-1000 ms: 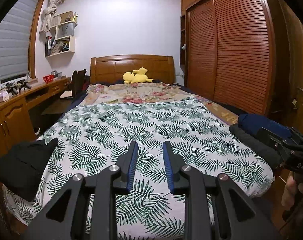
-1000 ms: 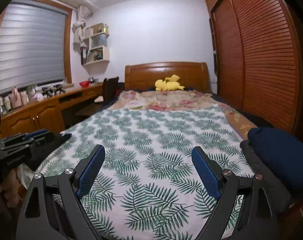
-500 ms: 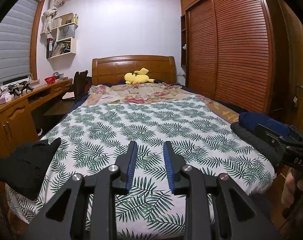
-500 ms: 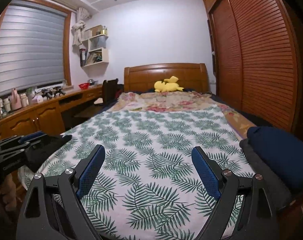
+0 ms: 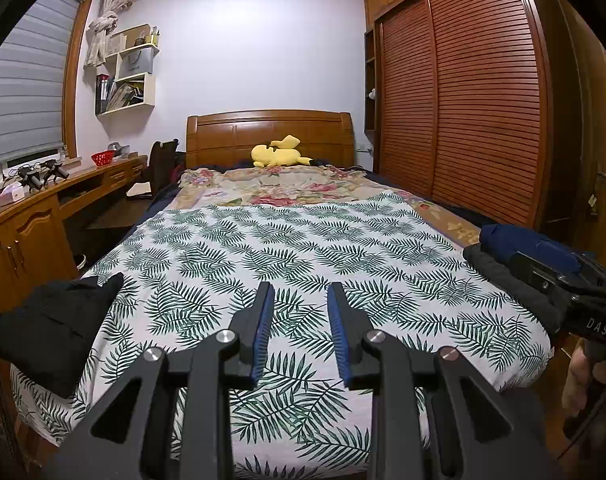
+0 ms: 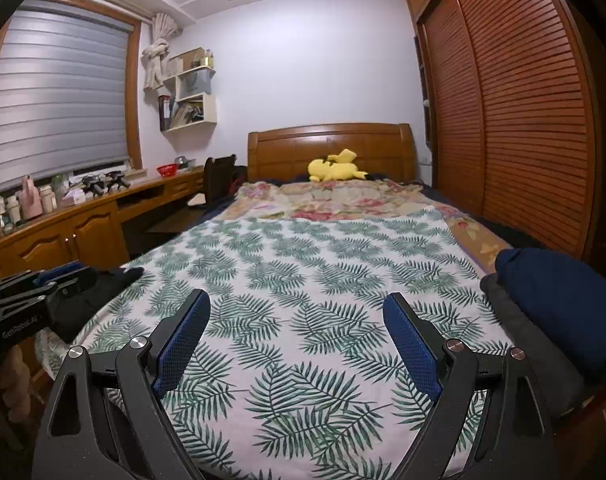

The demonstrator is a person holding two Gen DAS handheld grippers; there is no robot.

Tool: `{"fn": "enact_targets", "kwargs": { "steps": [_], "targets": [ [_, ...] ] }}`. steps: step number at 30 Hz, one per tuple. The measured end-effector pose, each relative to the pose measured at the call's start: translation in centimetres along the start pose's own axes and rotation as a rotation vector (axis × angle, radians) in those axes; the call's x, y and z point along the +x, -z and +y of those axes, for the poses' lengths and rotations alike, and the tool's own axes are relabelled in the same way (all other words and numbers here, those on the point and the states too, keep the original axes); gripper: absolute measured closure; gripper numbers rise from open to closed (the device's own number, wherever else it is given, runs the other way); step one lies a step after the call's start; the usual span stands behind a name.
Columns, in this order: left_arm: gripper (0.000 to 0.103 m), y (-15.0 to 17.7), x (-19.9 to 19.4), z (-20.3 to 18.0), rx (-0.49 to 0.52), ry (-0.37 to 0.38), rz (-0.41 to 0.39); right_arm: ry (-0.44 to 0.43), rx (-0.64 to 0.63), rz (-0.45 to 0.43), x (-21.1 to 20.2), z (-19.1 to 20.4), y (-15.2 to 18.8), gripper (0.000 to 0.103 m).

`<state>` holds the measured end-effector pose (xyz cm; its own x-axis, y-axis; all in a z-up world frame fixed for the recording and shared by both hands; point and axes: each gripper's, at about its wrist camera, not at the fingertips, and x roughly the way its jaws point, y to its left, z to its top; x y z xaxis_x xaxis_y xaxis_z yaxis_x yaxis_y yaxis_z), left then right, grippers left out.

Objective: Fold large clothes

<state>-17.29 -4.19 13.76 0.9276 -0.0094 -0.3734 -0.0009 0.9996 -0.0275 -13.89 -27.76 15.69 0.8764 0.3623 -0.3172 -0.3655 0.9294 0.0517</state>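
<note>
Both views have drawn back a little since a second ago, so more of the bed's [image 5: 207,140] near edge shows under the smooth palm-leaf sheet [image 5: 303,248], with soft clothes at either corner: a crumpled black garment [image 5: 51,320] at the left, and a folded navy piece [image 6: 559,300] stacked on a grey one [image 6: 519,328] at the right. Farther off sit a yellow plush [image 5: 277,154] against the wooden headboard, a wooden worktop [image 6: 63,216] under the blind, and slatted wardrobe doors [image 5: 483,112]. Left tongs [image 5: 299,320] hover above the sheet with blue ribbed pads [image 5: 263,324] parted by a narrow gap, right tongs [image 6: 297,340] spread wide, neither holding nor touching anything.
</note>
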Motion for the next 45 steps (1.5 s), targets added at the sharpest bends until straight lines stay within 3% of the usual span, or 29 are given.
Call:
{"fn": "enact_targets", "kwargs": {
  "steps": [45],
  "targets": [
    [0.075, 0.20, -0.22, 0.08, 0.007, -0.008, -0.003, -0.005, 0.002, 0.007, -0.04, 0.01, 0.30, 0.013]
  ]
}}
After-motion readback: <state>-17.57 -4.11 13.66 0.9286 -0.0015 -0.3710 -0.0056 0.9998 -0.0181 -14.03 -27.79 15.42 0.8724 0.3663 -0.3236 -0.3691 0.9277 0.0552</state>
